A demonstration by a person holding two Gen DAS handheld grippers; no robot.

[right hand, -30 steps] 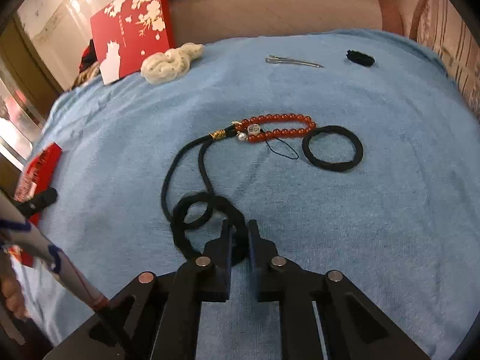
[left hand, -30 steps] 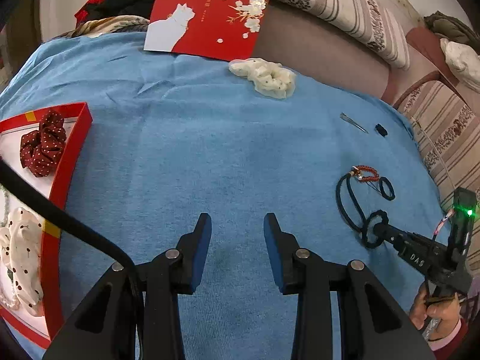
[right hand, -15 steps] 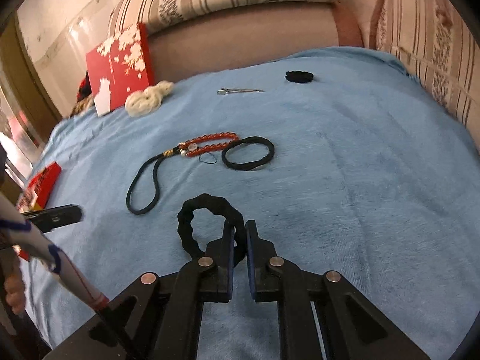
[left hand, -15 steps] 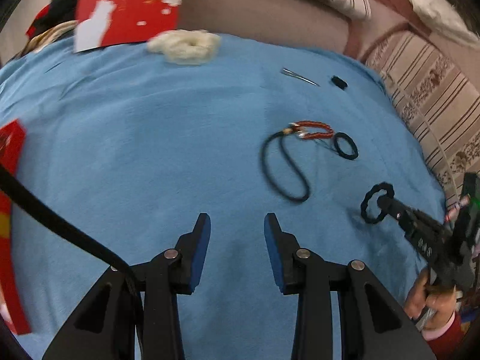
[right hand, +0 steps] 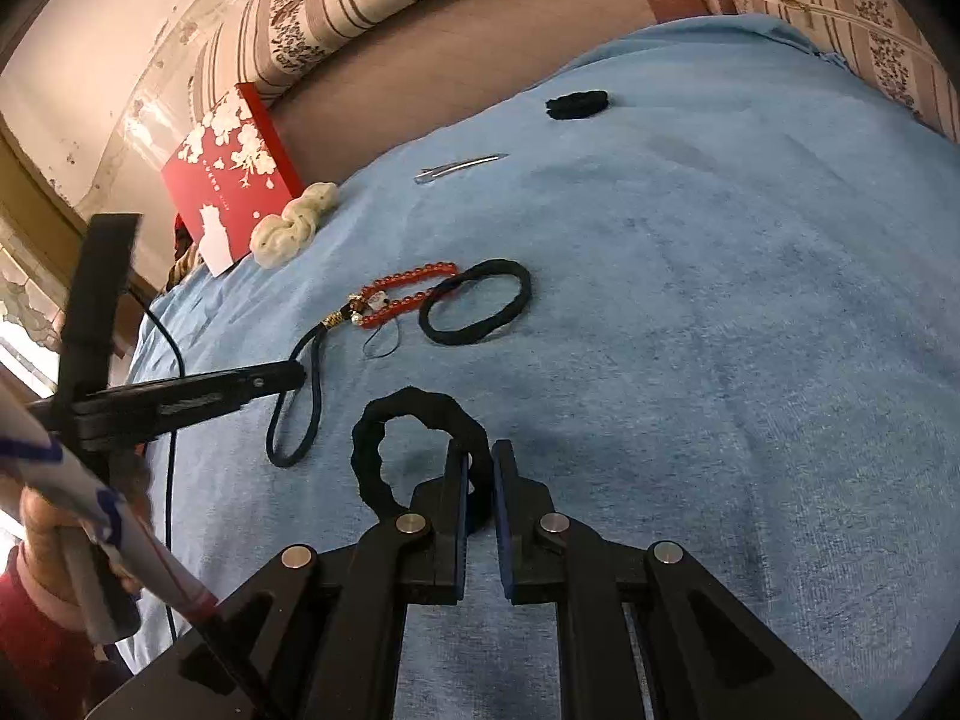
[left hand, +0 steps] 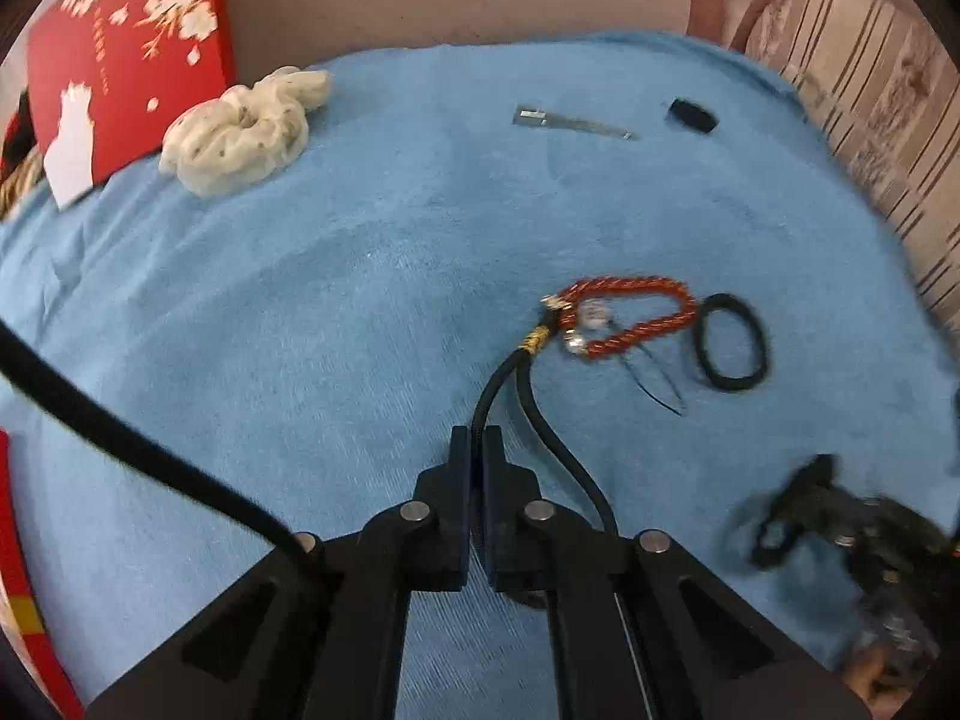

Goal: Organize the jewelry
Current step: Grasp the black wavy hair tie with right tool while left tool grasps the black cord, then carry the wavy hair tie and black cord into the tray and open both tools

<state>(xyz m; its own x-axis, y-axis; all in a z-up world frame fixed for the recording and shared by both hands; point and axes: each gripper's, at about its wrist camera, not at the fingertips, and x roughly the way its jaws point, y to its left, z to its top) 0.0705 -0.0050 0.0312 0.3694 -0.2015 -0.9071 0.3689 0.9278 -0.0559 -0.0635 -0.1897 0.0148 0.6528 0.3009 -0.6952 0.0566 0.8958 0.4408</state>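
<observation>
A red bead strand (left hand: 630,283) with a long black cord loop (left hand: 543,420) lies on the blue cloth (left hand: 360,300). My left gripper (left hand: 477,438) points down at it, its jaws closing onto one strand of the cord, which runs between the pads. In the right wrist view the left gripper (right hand: 297,375) meets the cord (right hand: 312,414) from the left. My right gripper (right hand: 480,456) is shut on a wavy black hair tie (right hand: 372,420) and holds it just above the cloth. A plain black hair tie (left hand: 699,348) lies right of the beads.
A cream scrunchie (left hand: 240,138) and a red box lid (left hand: 120,60) sit at the far left. A metal hair clip (left hand: 570,123) and a small black band (left hand: 693,115) lie at the back. A red tray edge (left hand: 24,600) shows at the lower left. Striped sofa cushions border the cloth.
My left gripper swept right from beside the red tray to the bead strand and shut on its black cord. My right gripper lifted the wavy hair tie off the cloth and drew it back.
</observation>
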